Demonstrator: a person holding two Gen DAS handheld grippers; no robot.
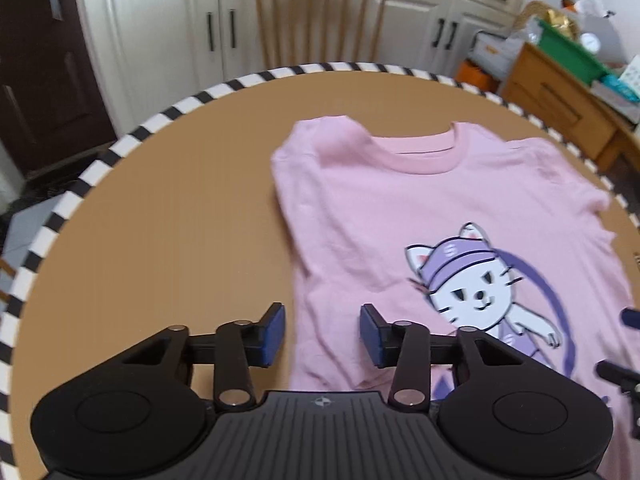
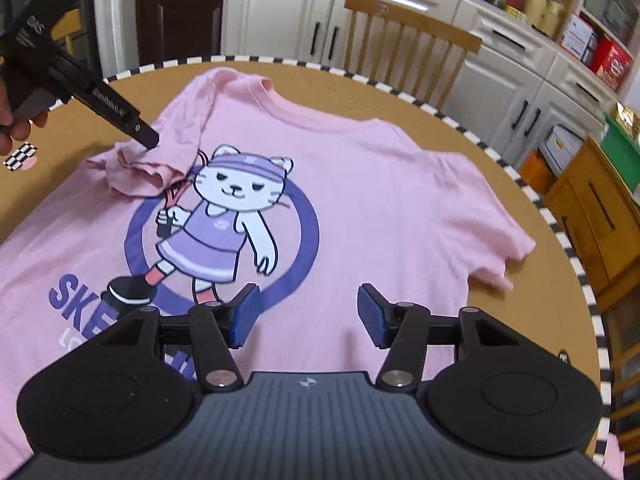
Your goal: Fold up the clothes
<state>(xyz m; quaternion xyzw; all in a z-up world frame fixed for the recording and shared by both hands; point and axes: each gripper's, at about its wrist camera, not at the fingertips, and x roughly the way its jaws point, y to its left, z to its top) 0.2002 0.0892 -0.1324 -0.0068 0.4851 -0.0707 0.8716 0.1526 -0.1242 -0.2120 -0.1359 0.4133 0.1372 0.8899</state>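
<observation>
A pink T-shirt (image 1: 400, 208) with a cat print lies face up on the round tan table (image 1: 160, 220), collar towards the far side. One sleeve (image 2: 148, 164) is folded in over the chest and lies bunched beside the print; the other sleeve (image 2: 500, 240) lies flat. My left gripper (image 1: 322, 334) is open above the shirt's folded side edge, holding nothing. In the right wrist view the left gripper (image 2: 148, 138) hovers with its tip at the bunched sleeve. My right gripper (image 2: 306, 316) is open over the T-shirt (image 2: 380, 184), low on its front, nothing between its fingers.
The table (image 2: 540, 280) has a black-and-white striped rim. A wooden chair (image 1: 320, 20) stands at its far side before white cabinets (image 1: 152, 40). A wooden sideboard (image 1: 560, 100) with a green bin stands to the right. A small checkered tag (image 2: 20, 156) lies on the table.
</observation>
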